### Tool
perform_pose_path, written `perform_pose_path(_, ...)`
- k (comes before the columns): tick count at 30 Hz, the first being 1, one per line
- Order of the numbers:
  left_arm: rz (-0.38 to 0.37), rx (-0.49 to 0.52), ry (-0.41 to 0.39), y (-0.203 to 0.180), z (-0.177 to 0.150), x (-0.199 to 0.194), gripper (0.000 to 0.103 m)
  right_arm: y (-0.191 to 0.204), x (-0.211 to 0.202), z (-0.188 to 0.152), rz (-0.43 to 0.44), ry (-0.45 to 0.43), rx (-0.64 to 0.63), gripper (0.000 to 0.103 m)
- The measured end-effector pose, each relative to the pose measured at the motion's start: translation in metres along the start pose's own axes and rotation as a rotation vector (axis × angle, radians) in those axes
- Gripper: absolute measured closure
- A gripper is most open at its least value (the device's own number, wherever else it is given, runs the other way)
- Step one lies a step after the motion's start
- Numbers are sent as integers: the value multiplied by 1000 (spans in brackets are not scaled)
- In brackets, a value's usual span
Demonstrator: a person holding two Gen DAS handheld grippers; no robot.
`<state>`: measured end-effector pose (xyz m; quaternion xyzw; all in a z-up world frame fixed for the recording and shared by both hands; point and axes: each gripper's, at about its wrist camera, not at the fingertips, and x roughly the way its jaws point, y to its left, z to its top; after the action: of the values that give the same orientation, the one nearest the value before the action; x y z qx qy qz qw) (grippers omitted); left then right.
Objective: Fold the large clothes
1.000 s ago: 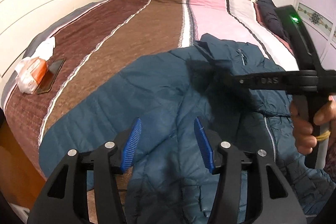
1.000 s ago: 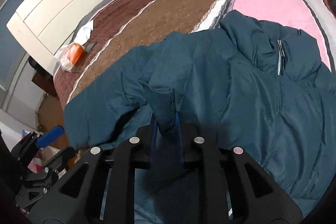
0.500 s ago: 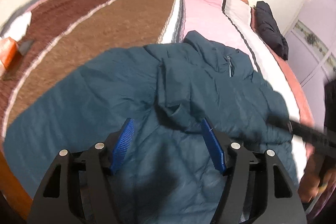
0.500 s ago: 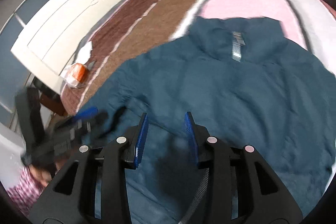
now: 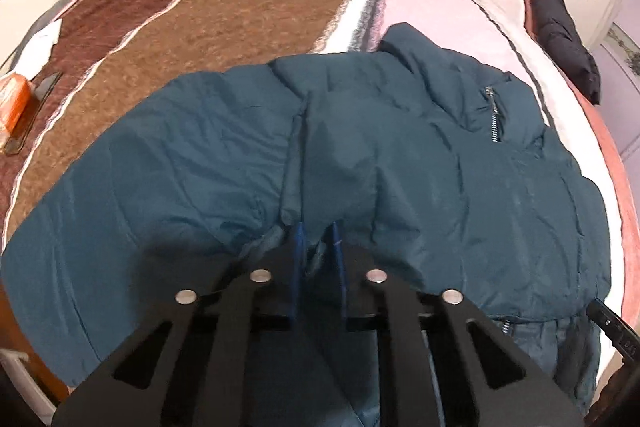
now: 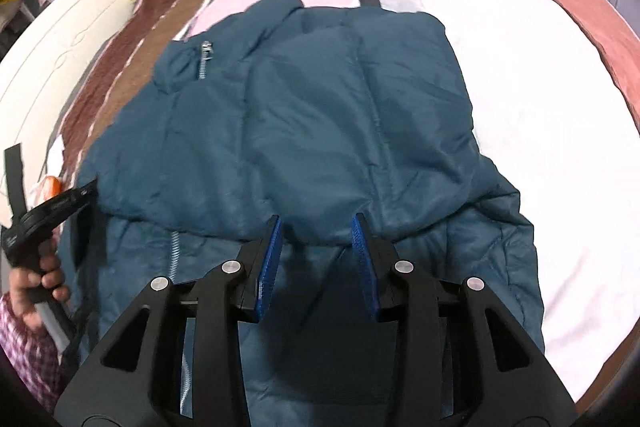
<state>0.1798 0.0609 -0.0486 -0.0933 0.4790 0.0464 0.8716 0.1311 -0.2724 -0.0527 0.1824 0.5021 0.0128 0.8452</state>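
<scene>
The teal jacket lies spread on the bed, filling mid-frame. The left hand-held gripper has just pinched a fold; the right hand-held gripper hovers half-open over the hem, and likely must grip next.

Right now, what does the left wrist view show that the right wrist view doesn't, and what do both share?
Left wrist only: the left claw shut on a fold of the teal jacket, and the orange packet lying unobstructed near the bed's edge.

Right wrist only: the right claw open over the jacket's folded edge, and the hand gripping the other tool's handle.

Both: the jacket's zipper, the striped bedspread and the dark garment.
</scene>
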Motion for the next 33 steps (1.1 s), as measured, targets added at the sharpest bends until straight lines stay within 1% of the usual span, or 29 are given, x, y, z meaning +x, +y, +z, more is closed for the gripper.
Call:
perform_pose_path(2, 9, 0, -10, 3, 0, 0, 95, -1, 5, 2, -13, 0, -1, 67)
perform_pose_path(6, 29, -6, -26, 9, 0, -5, 95, 3, 13, 10, -22, -6, 8, 67)
perform_pose_path(10, 28, -58, -43, 22, 3, -8, 95, 11, 18, 15, -24, -7, -20, 67)
perform_pose_path(11, 28, -57, -36, 23, 2, -6, 95, 12, 20, 14, -31, -4, -26, 67)
perform_pose_path(14, 66, -15, -26, 17, -4, 0, 95, 14, 22, 13, -45, -3, -37, 67)
perform_pose_path(17, 90, 20, -51, 10, -6, -4, 93, 13, 20, 13, -44, -2, -29, 66)
perform_pose_path(20, 89, 20, -60, 10, -6, -10, 90, 13, 17, 13, -32, 3, -11, 66)
perform_pose_path(21, 89, 18, -65, 10, -7, -12, 88, 15, 16, 13, -28, 3, -9, 66)
perform_pose_path(23, 87, 13, -71, 12, -8, -17, 75, 18, 14, 12, -21, 3, -13, 66)
perform_pose_path(26, 83, 9, -91, 14, -11, -28, 63, 26, 8, 7, -11, -1, -33, 66)
perform_pose_path(30, 66, 23, -111, 17, -20, -49, 61, 37, -6, -1, 17, -14, -53, 66)
perform_pose_path(32, 57, 20, -124, 24, -28, -61, 55, 43, -14, -6, 33, -20, -66, 66)
perform_pose_path(33, 61, 18, -128, 28, -32, -65, 55, 48, -18, -9, 43, -25, -77, 66)
